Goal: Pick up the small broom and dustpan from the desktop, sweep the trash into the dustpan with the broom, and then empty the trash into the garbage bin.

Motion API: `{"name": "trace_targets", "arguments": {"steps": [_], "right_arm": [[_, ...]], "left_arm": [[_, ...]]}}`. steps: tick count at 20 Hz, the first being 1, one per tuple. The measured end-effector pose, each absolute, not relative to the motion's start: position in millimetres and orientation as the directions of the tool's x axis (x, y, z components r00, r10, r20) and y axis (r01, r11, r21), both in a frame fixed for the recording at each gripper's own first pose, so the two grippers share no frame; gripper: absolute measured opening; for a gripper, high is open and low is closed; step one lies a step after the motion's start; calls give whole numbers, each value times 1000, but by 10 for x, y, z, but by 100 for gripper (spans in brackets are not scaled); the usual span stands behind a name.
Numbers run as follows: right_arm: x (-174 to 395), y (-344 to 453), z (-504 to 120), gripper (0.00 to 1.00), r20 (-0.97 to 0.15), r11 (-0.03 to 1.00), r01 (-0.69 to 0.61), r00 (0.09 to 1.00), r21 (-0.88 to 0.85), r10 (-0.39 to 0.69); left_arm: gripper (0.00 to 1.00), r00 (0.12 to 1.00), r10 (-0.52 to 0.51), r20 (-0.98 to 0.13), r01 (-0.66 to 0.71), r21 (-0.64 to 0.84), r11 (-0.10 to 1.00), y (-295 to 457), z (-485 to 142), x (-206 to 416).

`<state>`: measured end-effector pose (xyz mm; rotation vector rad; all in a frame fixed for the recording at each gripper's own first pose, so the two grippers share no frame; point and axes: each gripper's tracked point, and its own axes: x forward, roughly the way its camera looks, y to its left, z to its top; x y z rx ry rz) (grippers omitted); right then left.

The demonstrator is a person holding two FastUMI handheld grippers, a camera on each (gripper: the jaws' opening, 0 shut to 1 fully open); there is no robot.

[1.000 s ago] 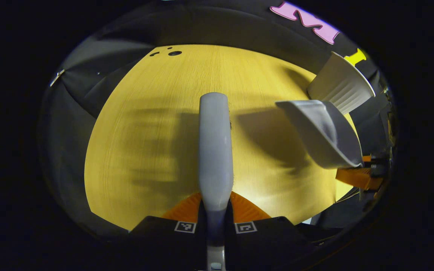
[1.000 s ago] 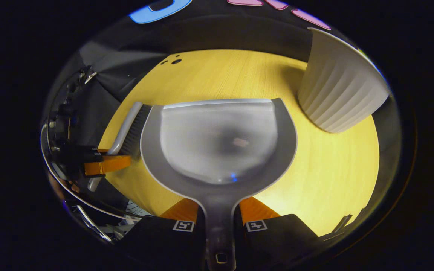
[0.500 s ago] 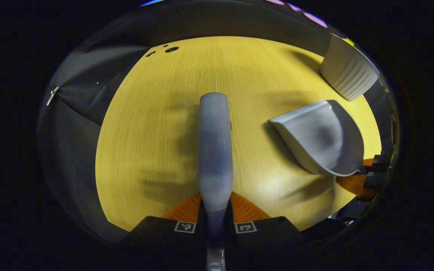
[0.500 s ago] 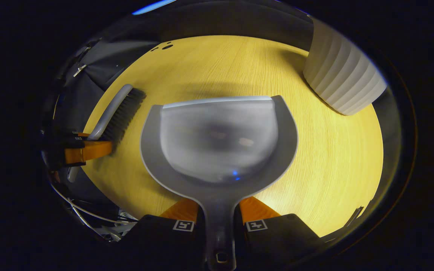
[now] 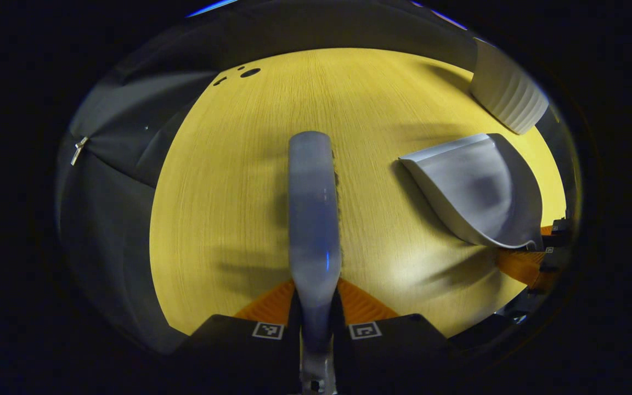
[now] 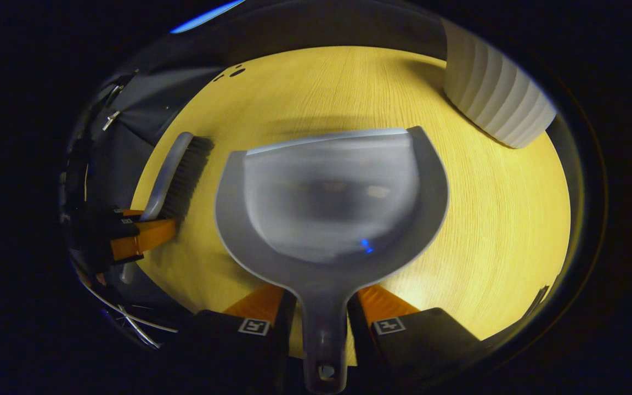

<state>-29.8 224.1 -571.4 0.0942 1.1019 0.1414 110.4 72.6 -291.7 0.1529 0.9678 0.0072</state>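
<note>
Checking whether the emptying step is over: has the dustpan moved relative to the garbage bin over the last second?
Yes. In the left gripper view the dustpan has drawn back from the garbage bin, lower over the desktop.

under my claws lies a yellow wood-grain desktop (image 5: 228, 181) with dark holes (image 5: 250, 72) near its far left corner, and a white ribbed garbage bin (image 6: 494, 101) stands on it at the far right, while dark cloth hangs past the table's far and left edges.
</note>
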Motion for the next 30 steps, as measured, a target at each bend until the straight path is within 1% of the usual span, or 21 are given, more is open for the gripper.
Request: {"name": "trace_targets", "arguments": {"steps": [1,2,3,4,5,10,12,14,15,18,20,22,24,27,29,30], "right_arm": [[-304,2239,-5673,60,-875,986,-64,453,157,169],[-319,2236,-5602,79,-869,984,-58,464,167,175],[-287,2228,-5615,91,-861,984,-52,476,173,177],[-292,2235,-5530,100,-852,981,-47,489,188,186],[-312,2223,-5457,100,-845,980,-42,501,194,189],[-387,2158,-4951,99,-786,973,-37,583,226,205],[-434,2097,-4675,99,-747,973,-35,635,230,199],[-462,2068,-4366,99,-696,969,-43,689,242,204],[-481,2052,-4207,99,-664,967,-51,718,249,209],[-496,1946,-3798,99,-560,971,-59,809,231,182],[-495,1897,-3557,99,-479,977,-68,863,203,159],[-536,1819,-3371,99,-400,985,-83,906,153,138],[-629,1826,-3205,99,-330,990,-97,935,107,128],[-816,1839,-3060,99,-244,987,-129,958,99,150],[-897,1764,-3141,98,-235,990,-121,962,76,136],[-921,1703,-3229,99,-241,993,-107,964,54,117]], "left_arm": [[36,583,73,-809,61,133,989,734,-2869,1104],[43,598,71,-798,55,130,990,739,-2815,1093],[62,613,63,-788,49,117,992,720,-2749,1080],[80,626,72,-776,30,117,993,760,-2776,1068],[99,638,75,-766,19,113,993,747,-2607,1030],[98,707,24,-707,2,37,999,651,-2188,740],[98,751,-9,-660,47,40,998,558,-1960,547],[98,808,-1,-590,64,85,994,542,-1709,429],[98,832,-8,-555,64,83,995,483,-1583,362],[97,893,-54,-447,54,-13,998,251,-1248,161],[98,929,-59,-366,44,-51,998,182,-1004,24],[97,962,-42,-269,37,-26,999,184,-773,-75],[97,988,-9,-157,16,44,999,230,-532,-158],[97,1000,-6,-14,7,102,995,141,-326,-291],[97,999,-4,35,0,125,992,22,-237,-394],[96,1000,-1,28,-3,150,989,-28,-263,-423]]}}
